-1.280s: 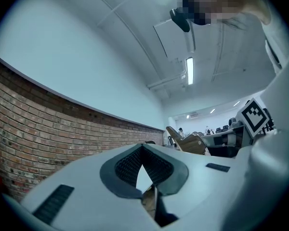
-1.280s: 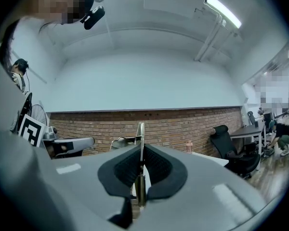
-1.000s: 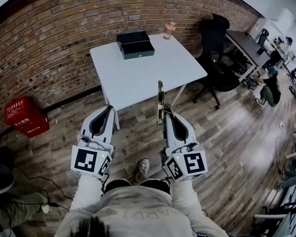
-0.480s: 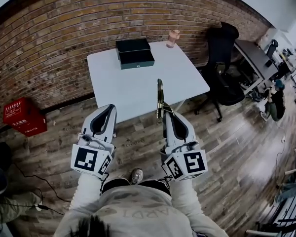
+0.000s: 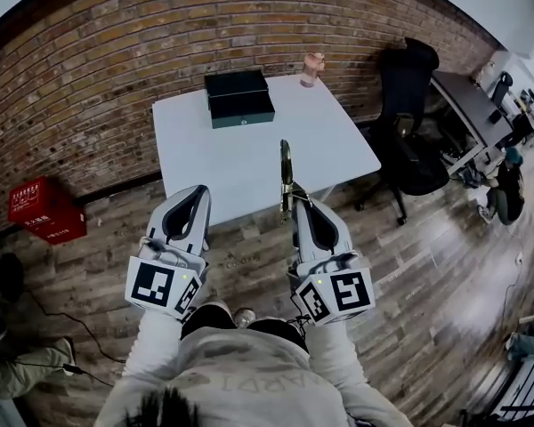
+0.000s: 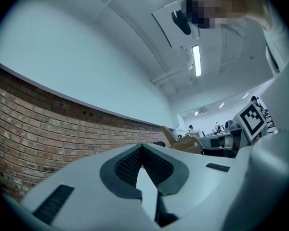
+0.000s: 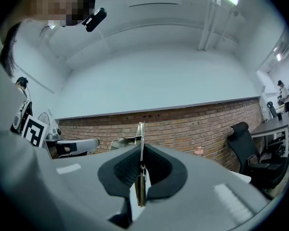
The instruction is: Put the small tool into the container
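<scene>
A black box container [image 5: 239, 98] with its lid closed sits at the far side of a white table [image 5: 249, 154]. My right gripper [image 5: 290, 205] is shut on a thin brass-and-steel small tool [image 5: 286, 172], which sticks up past the jaws over the table's near edge. In the right gripper view the small tool [image 7: 140, 143] stands upright, pinched between the dark pads [image 7: 156, 170]. My left gripper [image 5: 199, 194] hangs beside it, short of the table. In the left gripper view the left gripper [image 6: 142, 149] has its tips touching, with nothing between them.
A pink object [image 5: 312, 68] stands at the table's far right corner, against the brick wall [image 5: 116, 52]. A red crate [image 5: 46, 210] lies on the wooden floor at left. A black office chair [image 5: 409, 123] and desks with people are at right.
The table has shifted slightly in the head view as the person steps closer to it. Both grippers keep their pose, and the tool stays pinched in the right one.
</scene>
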